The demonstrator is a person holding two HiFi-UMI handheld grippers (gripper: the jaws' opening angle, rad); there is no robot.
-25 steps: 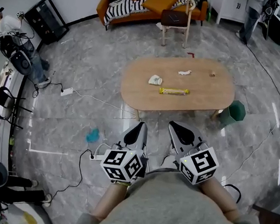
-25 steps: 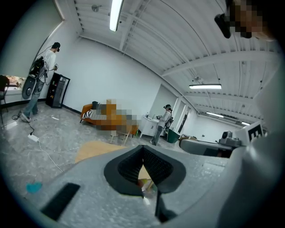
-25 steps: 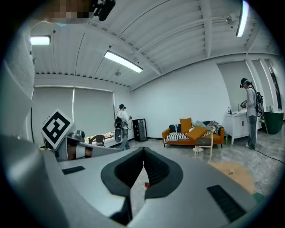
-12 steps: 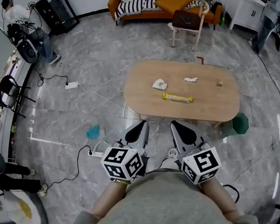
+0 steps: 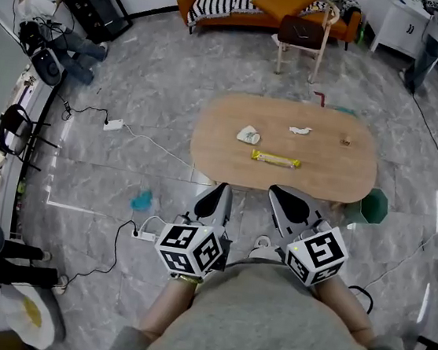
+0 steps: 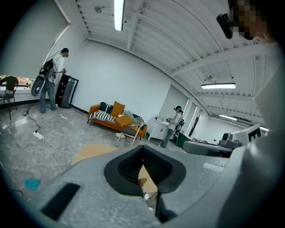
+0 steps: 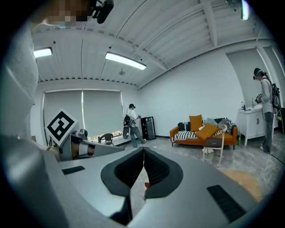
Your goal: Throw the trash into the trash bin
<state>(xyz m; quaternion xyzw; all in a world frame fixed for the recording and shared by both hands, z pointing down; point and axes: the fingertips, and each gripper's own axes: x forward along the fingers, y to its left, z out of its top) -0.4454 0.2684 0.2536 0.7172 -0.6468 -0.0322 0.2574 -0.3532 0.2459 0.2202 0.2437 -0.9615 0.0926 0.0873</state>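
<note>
Grey marbled floor (image 5: 174, 85) surrounds an oval wooden table (image 5: 215, 142). The one container, a green trash bin (image 5: 374, 205), stands on the floor just beside the table's near right corner; what is inside it cannot be made out.

The trash all lies on the table top, well apart from the bin. From left to right there is a crumpled white paper (image 5: 248, 134), a yellow wrapper (image 5: 275, 160) nearer the table's front edge, a white scrap (image 5: 299, 129) and a small brown piece (image 5: 347, 141) towards the far right.

Left of the table the floor is open, crossed only by a white cable with a power strip (image 5: 114, 124), and a blue rag (image 5: 142, 200) lies off the near left corner. Beyond the table's far edge stand a wooden chair (image 5: 303, 34) and an orange sofa (image 5: 264, 1).

Just short of the table's near edge, the left gripper (image 5: 222, 186) and the right gripper (image 5: 275, 189) sit side by side, each with jaws pressed together and nothing between them.
</note>
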